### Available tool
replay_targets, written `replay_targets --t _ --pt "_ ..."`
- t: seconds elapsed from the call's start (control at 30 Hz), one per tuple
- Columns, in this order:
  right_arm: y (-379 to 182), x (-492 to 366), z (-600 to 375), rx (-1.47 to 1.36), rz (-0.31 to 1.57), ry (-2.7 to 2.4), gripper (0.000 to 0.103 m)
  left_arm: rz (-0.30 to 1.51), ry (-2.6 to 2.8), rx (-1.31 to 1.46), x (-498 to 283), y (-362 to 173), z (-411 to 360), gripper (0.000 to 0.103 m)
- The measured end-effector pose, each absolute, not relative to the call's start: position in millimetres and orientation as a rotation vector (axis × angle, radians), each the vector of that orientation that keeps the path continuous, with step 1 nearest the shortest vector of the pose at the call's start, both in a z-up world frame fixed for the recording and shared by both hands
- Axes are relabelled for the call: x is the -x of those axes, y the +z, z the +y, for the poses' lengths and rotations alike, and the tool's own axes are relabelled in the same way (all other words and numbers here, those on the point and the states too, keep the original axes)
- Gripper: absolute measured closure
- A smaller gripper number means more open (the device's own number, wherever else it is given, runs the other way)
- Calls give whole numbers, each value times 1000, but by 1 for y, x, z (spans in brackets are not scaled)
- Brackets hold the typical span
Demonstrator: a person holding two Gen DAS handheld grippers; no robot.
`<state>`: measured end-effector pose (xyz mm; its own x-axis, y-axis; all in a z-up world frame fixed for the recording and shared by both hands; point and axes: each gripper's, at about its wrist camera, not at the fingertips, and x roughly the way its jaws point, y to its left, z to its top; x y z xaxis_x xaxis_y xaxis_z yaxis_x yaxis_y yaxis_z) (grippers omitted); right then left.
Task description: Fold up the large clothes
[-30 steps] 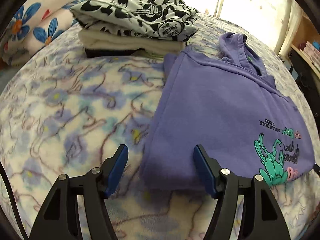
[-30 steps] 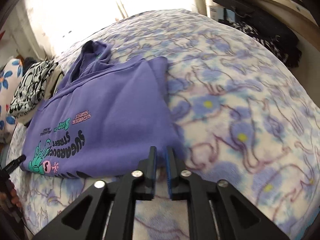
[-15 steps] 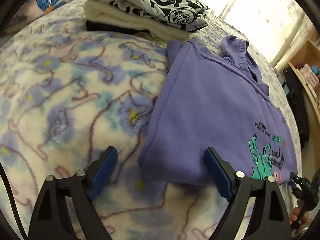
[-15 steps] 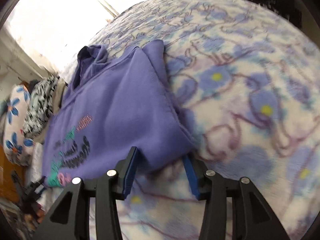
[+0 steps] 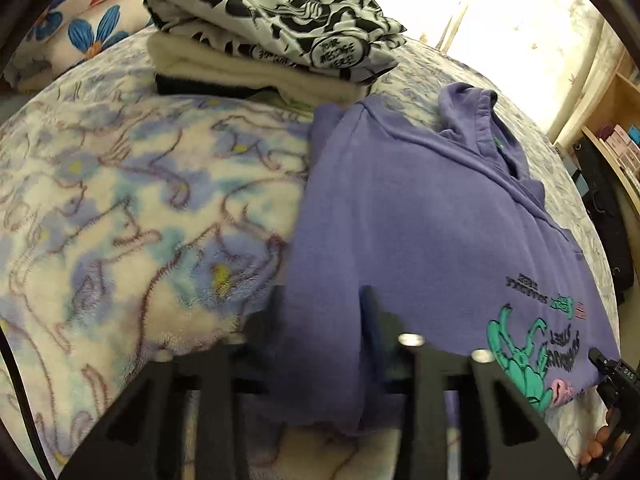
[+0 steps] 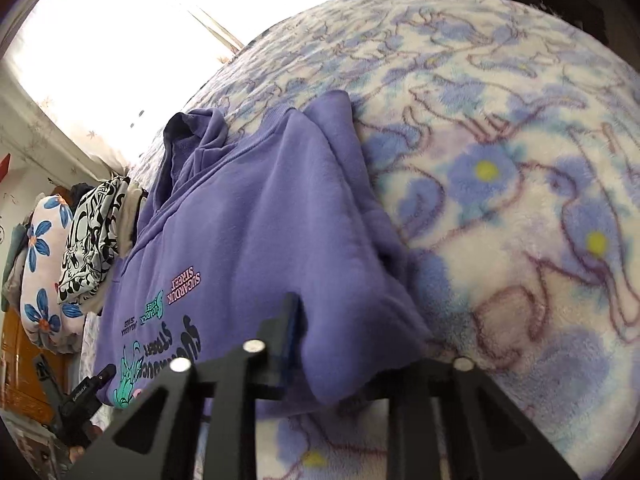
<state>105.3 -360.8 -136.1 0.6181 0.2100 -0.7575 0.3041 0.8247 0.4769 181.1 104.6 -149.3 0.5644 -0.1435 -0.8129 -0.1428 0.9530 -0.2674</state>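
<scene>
The purple fleece hoodie with a teal printed graphic (image 5: 420, 216) lies folded on the fuzzy white blanket with blue flowers (image 5: 120, 208), filling the middle and lower right of the left wrist view. At the bottom of that view the left gripper (image 5: 320, 312), whose jaws stood spread either side of the hem corner half a second ago, has just been closing and now pinches that bunched corner. In the right wrist view the right gripper (image 6: 352, 332) has likewise just been closing and pinches the other hem corner at lower centre, the cloth draping over one finger. Farther back, a stack of folded clothes topped by a black-and-white printed shirt (image 5: 280, 28) sits at upper left.
</scene>
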Motion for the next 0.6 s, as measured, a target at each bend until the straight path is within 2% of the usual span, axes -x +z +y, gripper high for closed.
replay_targets --t 0.17,0.6 --pt "-121 -93 -357 -574 894 -76 90 995 7 312 -176 -137 106 80" --pt "-91 -44 -354 -533 940 -77 91 1074 -57 322 -124 -109 120 81"
